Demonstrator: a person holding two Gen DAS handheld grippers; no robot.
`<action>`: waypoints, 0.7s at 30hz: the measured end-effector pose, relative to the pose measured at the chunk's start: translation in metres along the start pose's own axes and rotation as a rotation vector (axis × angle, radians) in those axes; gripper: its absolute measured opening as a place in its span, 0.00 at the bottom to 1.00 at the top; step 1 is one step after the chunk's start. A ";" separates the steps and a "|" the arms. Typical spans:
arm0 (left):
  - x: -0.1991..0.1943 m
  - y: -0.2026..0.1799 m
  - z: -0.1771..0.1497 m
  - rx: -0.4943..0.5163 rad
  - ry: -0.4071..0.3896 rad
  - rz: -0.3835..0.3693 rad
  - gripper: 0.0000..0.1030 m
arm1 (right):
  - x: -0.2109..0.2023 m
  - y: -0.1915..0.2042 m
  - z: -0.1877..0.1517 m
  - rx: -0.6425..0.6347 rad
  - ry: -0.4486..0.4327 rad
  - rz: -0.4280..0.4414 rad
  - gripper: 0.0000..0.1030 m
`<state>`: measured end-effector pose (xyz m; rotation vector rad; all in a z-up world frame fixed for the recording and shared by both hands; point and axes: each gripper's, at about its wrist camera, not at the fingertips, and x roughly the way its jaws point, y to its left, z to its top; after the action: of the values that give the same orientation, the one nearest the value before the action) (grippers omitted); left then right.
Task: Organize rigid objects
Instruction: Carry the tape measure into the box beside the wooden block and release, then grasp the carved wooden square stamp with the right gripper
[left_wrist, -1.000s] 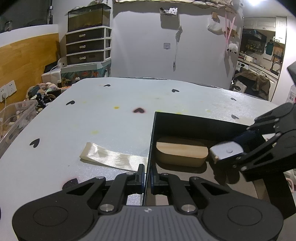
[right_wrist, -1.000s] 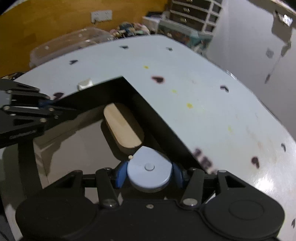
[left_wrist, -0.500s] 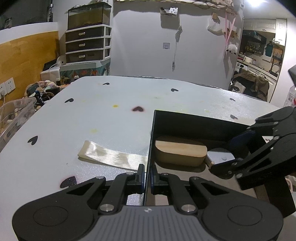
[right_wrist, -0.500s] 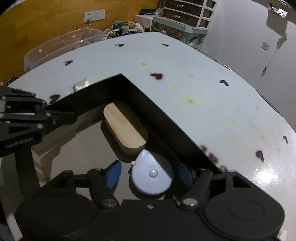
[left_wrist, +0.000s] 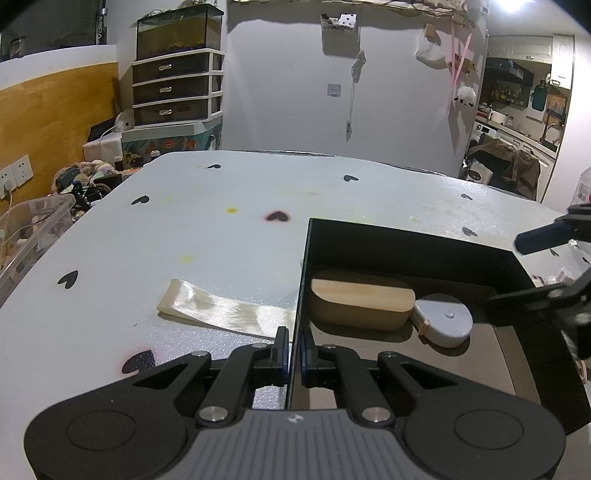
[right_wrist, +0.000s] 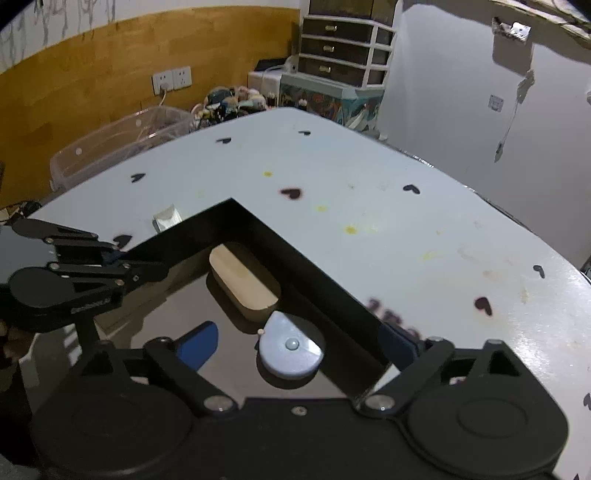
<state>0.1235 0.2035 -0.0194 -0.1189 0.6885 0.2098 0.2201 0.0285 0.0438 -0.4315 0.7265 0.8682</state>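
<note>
The right hand-held gripper (right_wrist: 295, 341) stands wide, its blue pads spread to either side of the tape measure (right_wrist: 290, 349) and touching nothing; the disc lies flat on the box floor between them. The left hand-held gripper (left_wrist: 291, 352) is nearly closed, pinching the thin left wall of the box (left_wrist: 406, 243) between its pads, which looks like a steadying hold.

Risks, as I judge them: if the right one pulls out low or sideways, a pad could catch the disc and drag it along the floor, or clip the dark wall close by on its right side and shove the box. If the left one lets go with a twist, or lifts while clamped, the light box could tip or slide on the surface (left_wrist: 221, 229), and the loose pieces inside would shift. The tape's small tab (left_wrist: 424, 326) pokes out toward the block (left_wrist: 362, 299) and could snag.

The tape measure is a pale blue-grey round case with a centre button, low and rigid, lying just beside the end of the block, perhaps touching it. The block is a light wooden oblong with rounded ends, flat along the far wall. Outside the box, a glossy strip (left_wrist: 221, 308) lies on the surface near its left wall.
</note>
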 end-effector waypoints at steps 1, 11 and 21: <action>0.000 0.000 0.000 0.001 0.000 0.001 0.06 | -0.003 -0.001 -0.001 0.002 -0.009 -0.001 0.97; -0.002 0.000 0.000 0.004 0.000 0.005 0.06 | -0.040 -0.008 -0.013 0.045 -0.104 -0.014 1.00; -0.002 -0.001 0.000 0.004 0.000 0.005 0.06 | -0.074 -0.032 -0.045 0.160 -0.175 -0.127 1.00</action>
<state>0.1223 0.2026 -0.0183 -0.1131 0.6896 0.2134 0.1961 -0.0572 0.0692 -0.2524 0.5957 0.7122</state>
